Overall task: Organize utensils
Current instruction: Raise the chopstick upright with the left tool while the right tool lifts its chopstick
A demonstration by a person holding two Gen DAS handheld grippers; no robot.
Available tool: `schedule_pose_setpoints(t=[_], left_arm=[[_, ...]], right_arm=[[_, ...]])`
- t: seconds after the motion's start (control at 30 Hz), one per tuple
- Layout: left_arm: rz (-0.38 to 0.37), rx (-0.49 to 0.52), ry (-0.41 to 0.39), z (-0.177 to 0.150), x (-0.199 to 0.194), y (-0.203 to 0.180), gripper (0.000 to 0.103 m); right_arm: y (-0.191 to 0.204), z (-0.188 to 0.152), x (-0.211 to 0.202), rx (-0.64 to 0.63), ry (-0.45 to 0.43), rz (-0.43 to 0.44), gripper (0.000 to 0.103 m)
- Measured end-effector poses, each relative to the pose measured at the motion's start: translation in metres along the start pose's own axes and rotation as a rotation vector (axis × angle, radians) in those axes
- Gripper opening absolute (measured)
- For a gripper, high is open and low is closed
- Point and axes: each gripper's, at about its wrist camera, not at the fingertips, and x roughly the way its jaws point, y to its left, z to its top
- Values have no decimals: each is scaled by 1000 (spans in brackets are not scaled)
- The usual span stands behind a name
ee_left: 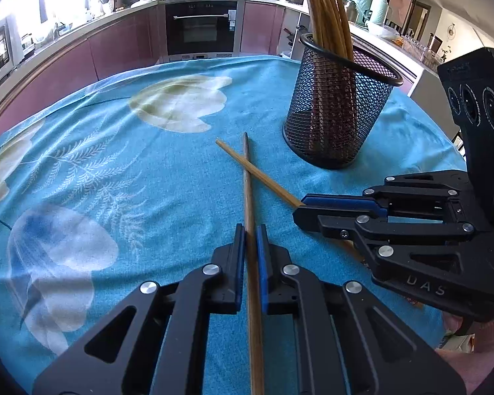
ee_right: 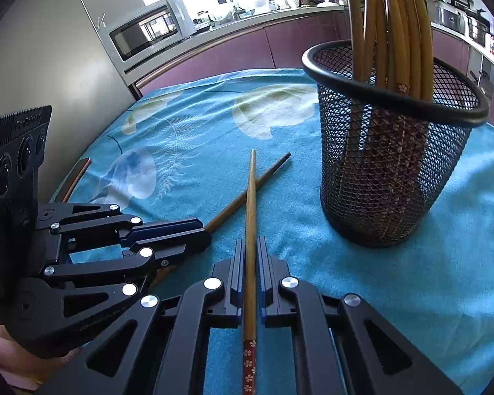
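Note:
Two wooden chopsticks cross each other on the blue floral cloth. My left gripper is shut on one chopstick that points away from me. My right gripper is shut on the other chopstick, whose red patterned end runs back under the camera. The right gripper also shows in the left wrist view, and the left gripper shows in the right wrist view. A black mesh holder with several chopsticks standing in it sits to the right, also seen in the right wrist view.
The table stands in a kitchen with a built-in oven, purple cabinets and a microwave on the counter behind. A further chopstick lies near the table's left edge.

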Motion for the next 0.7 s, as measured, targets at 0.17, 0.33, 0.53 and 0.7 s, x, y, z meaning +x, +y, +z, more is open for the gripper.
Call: schedule_pose_setpoints(t=[0.17,0.33,0.53,0.7], left_arm=[[-8,-5,-11,-1,-4,-1,8],[-20,-10,-36,1,-15,-2,8],[-40,-17,-65,3,-30,-3,8],[-61,-26,-86,6,-41,-5,8]], right_arm=[[-2,-1,-10,7,-28,23,6],[0,-1,-24,-3,-65,40,6],[5,0,-42,-11,-113,57,6],[7,1,-56,-12,-148,65,6]])
